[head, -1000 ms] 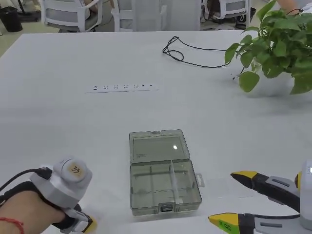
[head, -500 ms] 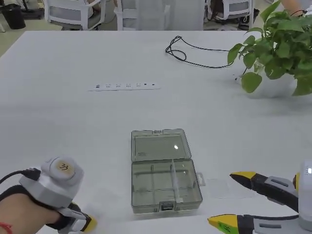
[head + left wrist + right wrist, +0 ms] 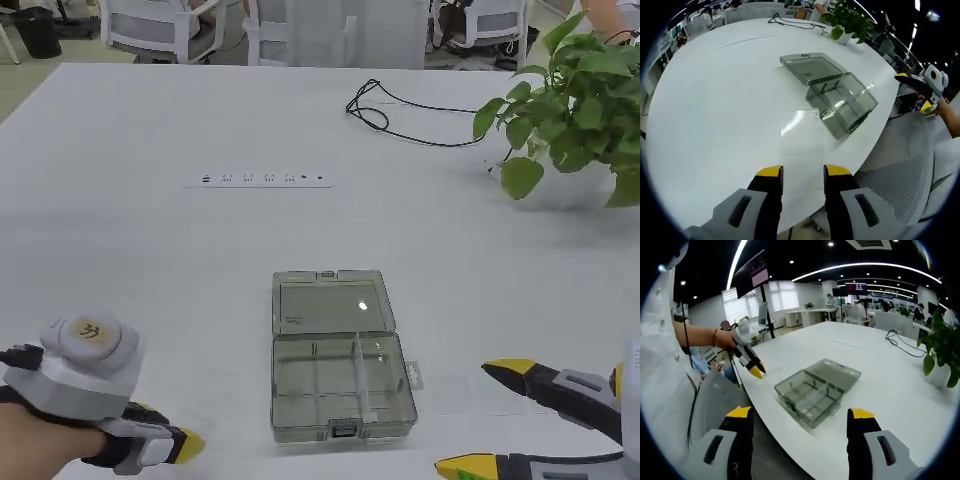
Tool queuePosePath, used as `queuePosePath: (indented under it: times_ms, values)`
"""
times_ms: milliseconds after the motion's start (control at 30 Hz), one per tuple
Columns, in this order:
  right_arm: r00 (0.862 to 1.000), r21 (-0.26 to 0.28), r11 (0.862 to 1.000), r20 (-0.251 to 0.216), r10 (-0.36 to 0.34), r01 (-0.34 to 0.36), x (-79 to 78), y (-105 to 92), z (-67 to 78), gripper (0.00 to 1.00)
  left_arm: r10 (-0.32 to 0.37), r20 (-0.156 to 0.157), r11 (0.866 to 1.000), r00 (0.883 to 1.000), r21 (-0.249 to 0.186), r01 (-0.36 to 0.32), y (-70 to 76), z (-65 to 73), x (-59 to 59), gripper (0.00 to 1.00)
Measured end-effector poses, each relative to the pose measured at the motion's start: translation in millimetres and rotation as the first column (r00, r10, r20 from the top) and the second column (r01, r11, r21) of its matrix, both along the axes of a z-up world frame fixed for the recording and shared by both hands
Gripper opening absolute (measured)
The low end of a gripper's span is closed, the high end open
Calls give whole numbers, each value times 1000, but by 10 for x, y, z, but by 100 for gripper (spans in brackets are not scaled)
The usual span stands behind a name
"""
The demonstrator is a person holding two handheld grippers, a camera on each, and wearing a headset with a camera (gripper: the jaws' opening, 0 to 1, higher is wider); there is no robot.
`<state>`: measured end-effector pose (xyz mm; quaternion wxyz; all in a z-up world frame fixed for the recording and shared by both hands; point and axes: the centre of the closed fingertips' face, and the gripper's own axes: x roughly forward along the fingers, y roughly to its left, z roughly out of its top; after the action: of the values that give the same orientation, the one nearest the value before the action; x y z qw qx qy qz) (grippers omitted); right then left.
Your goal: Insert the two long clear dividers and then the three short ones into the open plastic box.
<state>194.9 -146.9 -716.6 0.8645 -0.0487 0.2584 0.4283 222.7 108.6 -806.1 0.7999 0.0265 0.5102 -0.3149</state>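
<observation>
The clear plastic box (image 3: 343, 385) lies open mid-table, its lid (image 3: 330, 302) flat behind it and one long divider (image 3: 362, 378) standing inside. Faint clear dividers (image 3: 470, 392) lie flat on the table right of the box. Another clear divider (image 3: 800, 125) lies just ahead of my left gripper (image 3: 803, 172), whose jaws stand a little apart with nothing between them. That gripper (image 3: 165, 440) sits at the near left, apart from the box (image 3: 842, 100). My right gripper (image 3: 500, 420) is wide open at the near right, empty, facing the box (image 3: 807, 395).
A white power strip (image 3: 262, 180) lies further back on the table. A black cable (image 3: 400, 105) coils at the far side. A potted plant (image 3: 570, 100) stands at the far right. Office chairs (image 3: 150, 30) line the table's far edge.
My left gripper has drawn back to the left and nearer the table's front edge. The right gripper has sunk slightly lower in the head view. The box has not moved.
</observation>
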Motion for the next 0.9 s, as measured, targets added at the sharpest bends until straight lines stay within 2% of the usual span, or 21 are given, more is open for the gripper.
queuePosePath:
  times_ms: [167,267,367,533,633,667,767,900]
  values:
    - [1000,-7,1000,-12,1,-1,1,-21,-18,78,30,25,998,999,-60,-29,-97,163,31,30]
    - [1000,-13,1000,-13,6,-6,7,-20,-10,79,44,39,993,998,-110,-40,-191,282,39,30]
    - [1000,-17,1000,-9,9,-9,21,-11,6,79,48,53,991,997,-130,-40,-251,359,36,30]
    - [1000,-4,1000,-8,2,-2,76,44,78,78,68,73,977,995,-209,-52,-415,534,45,30]
    - [999,19,1000,-33,-11,12,104,91,120,76,68,84,971,994,-235,-47,-490,601,40,30]
    - [1000,22,1000,-28,-12,12,117,102,138,75,70,91,968,993,-248,-46,-515,629,43,30]
    - [999,35,999,-26,-25,26,169,145,218,73,93,102,952,990,-300,-58,-593,717,62,30]
    - [999,57,998,-35,-39,41,218,206,304,67,95,119,945,988,-323,-52,-660,785,63,30]
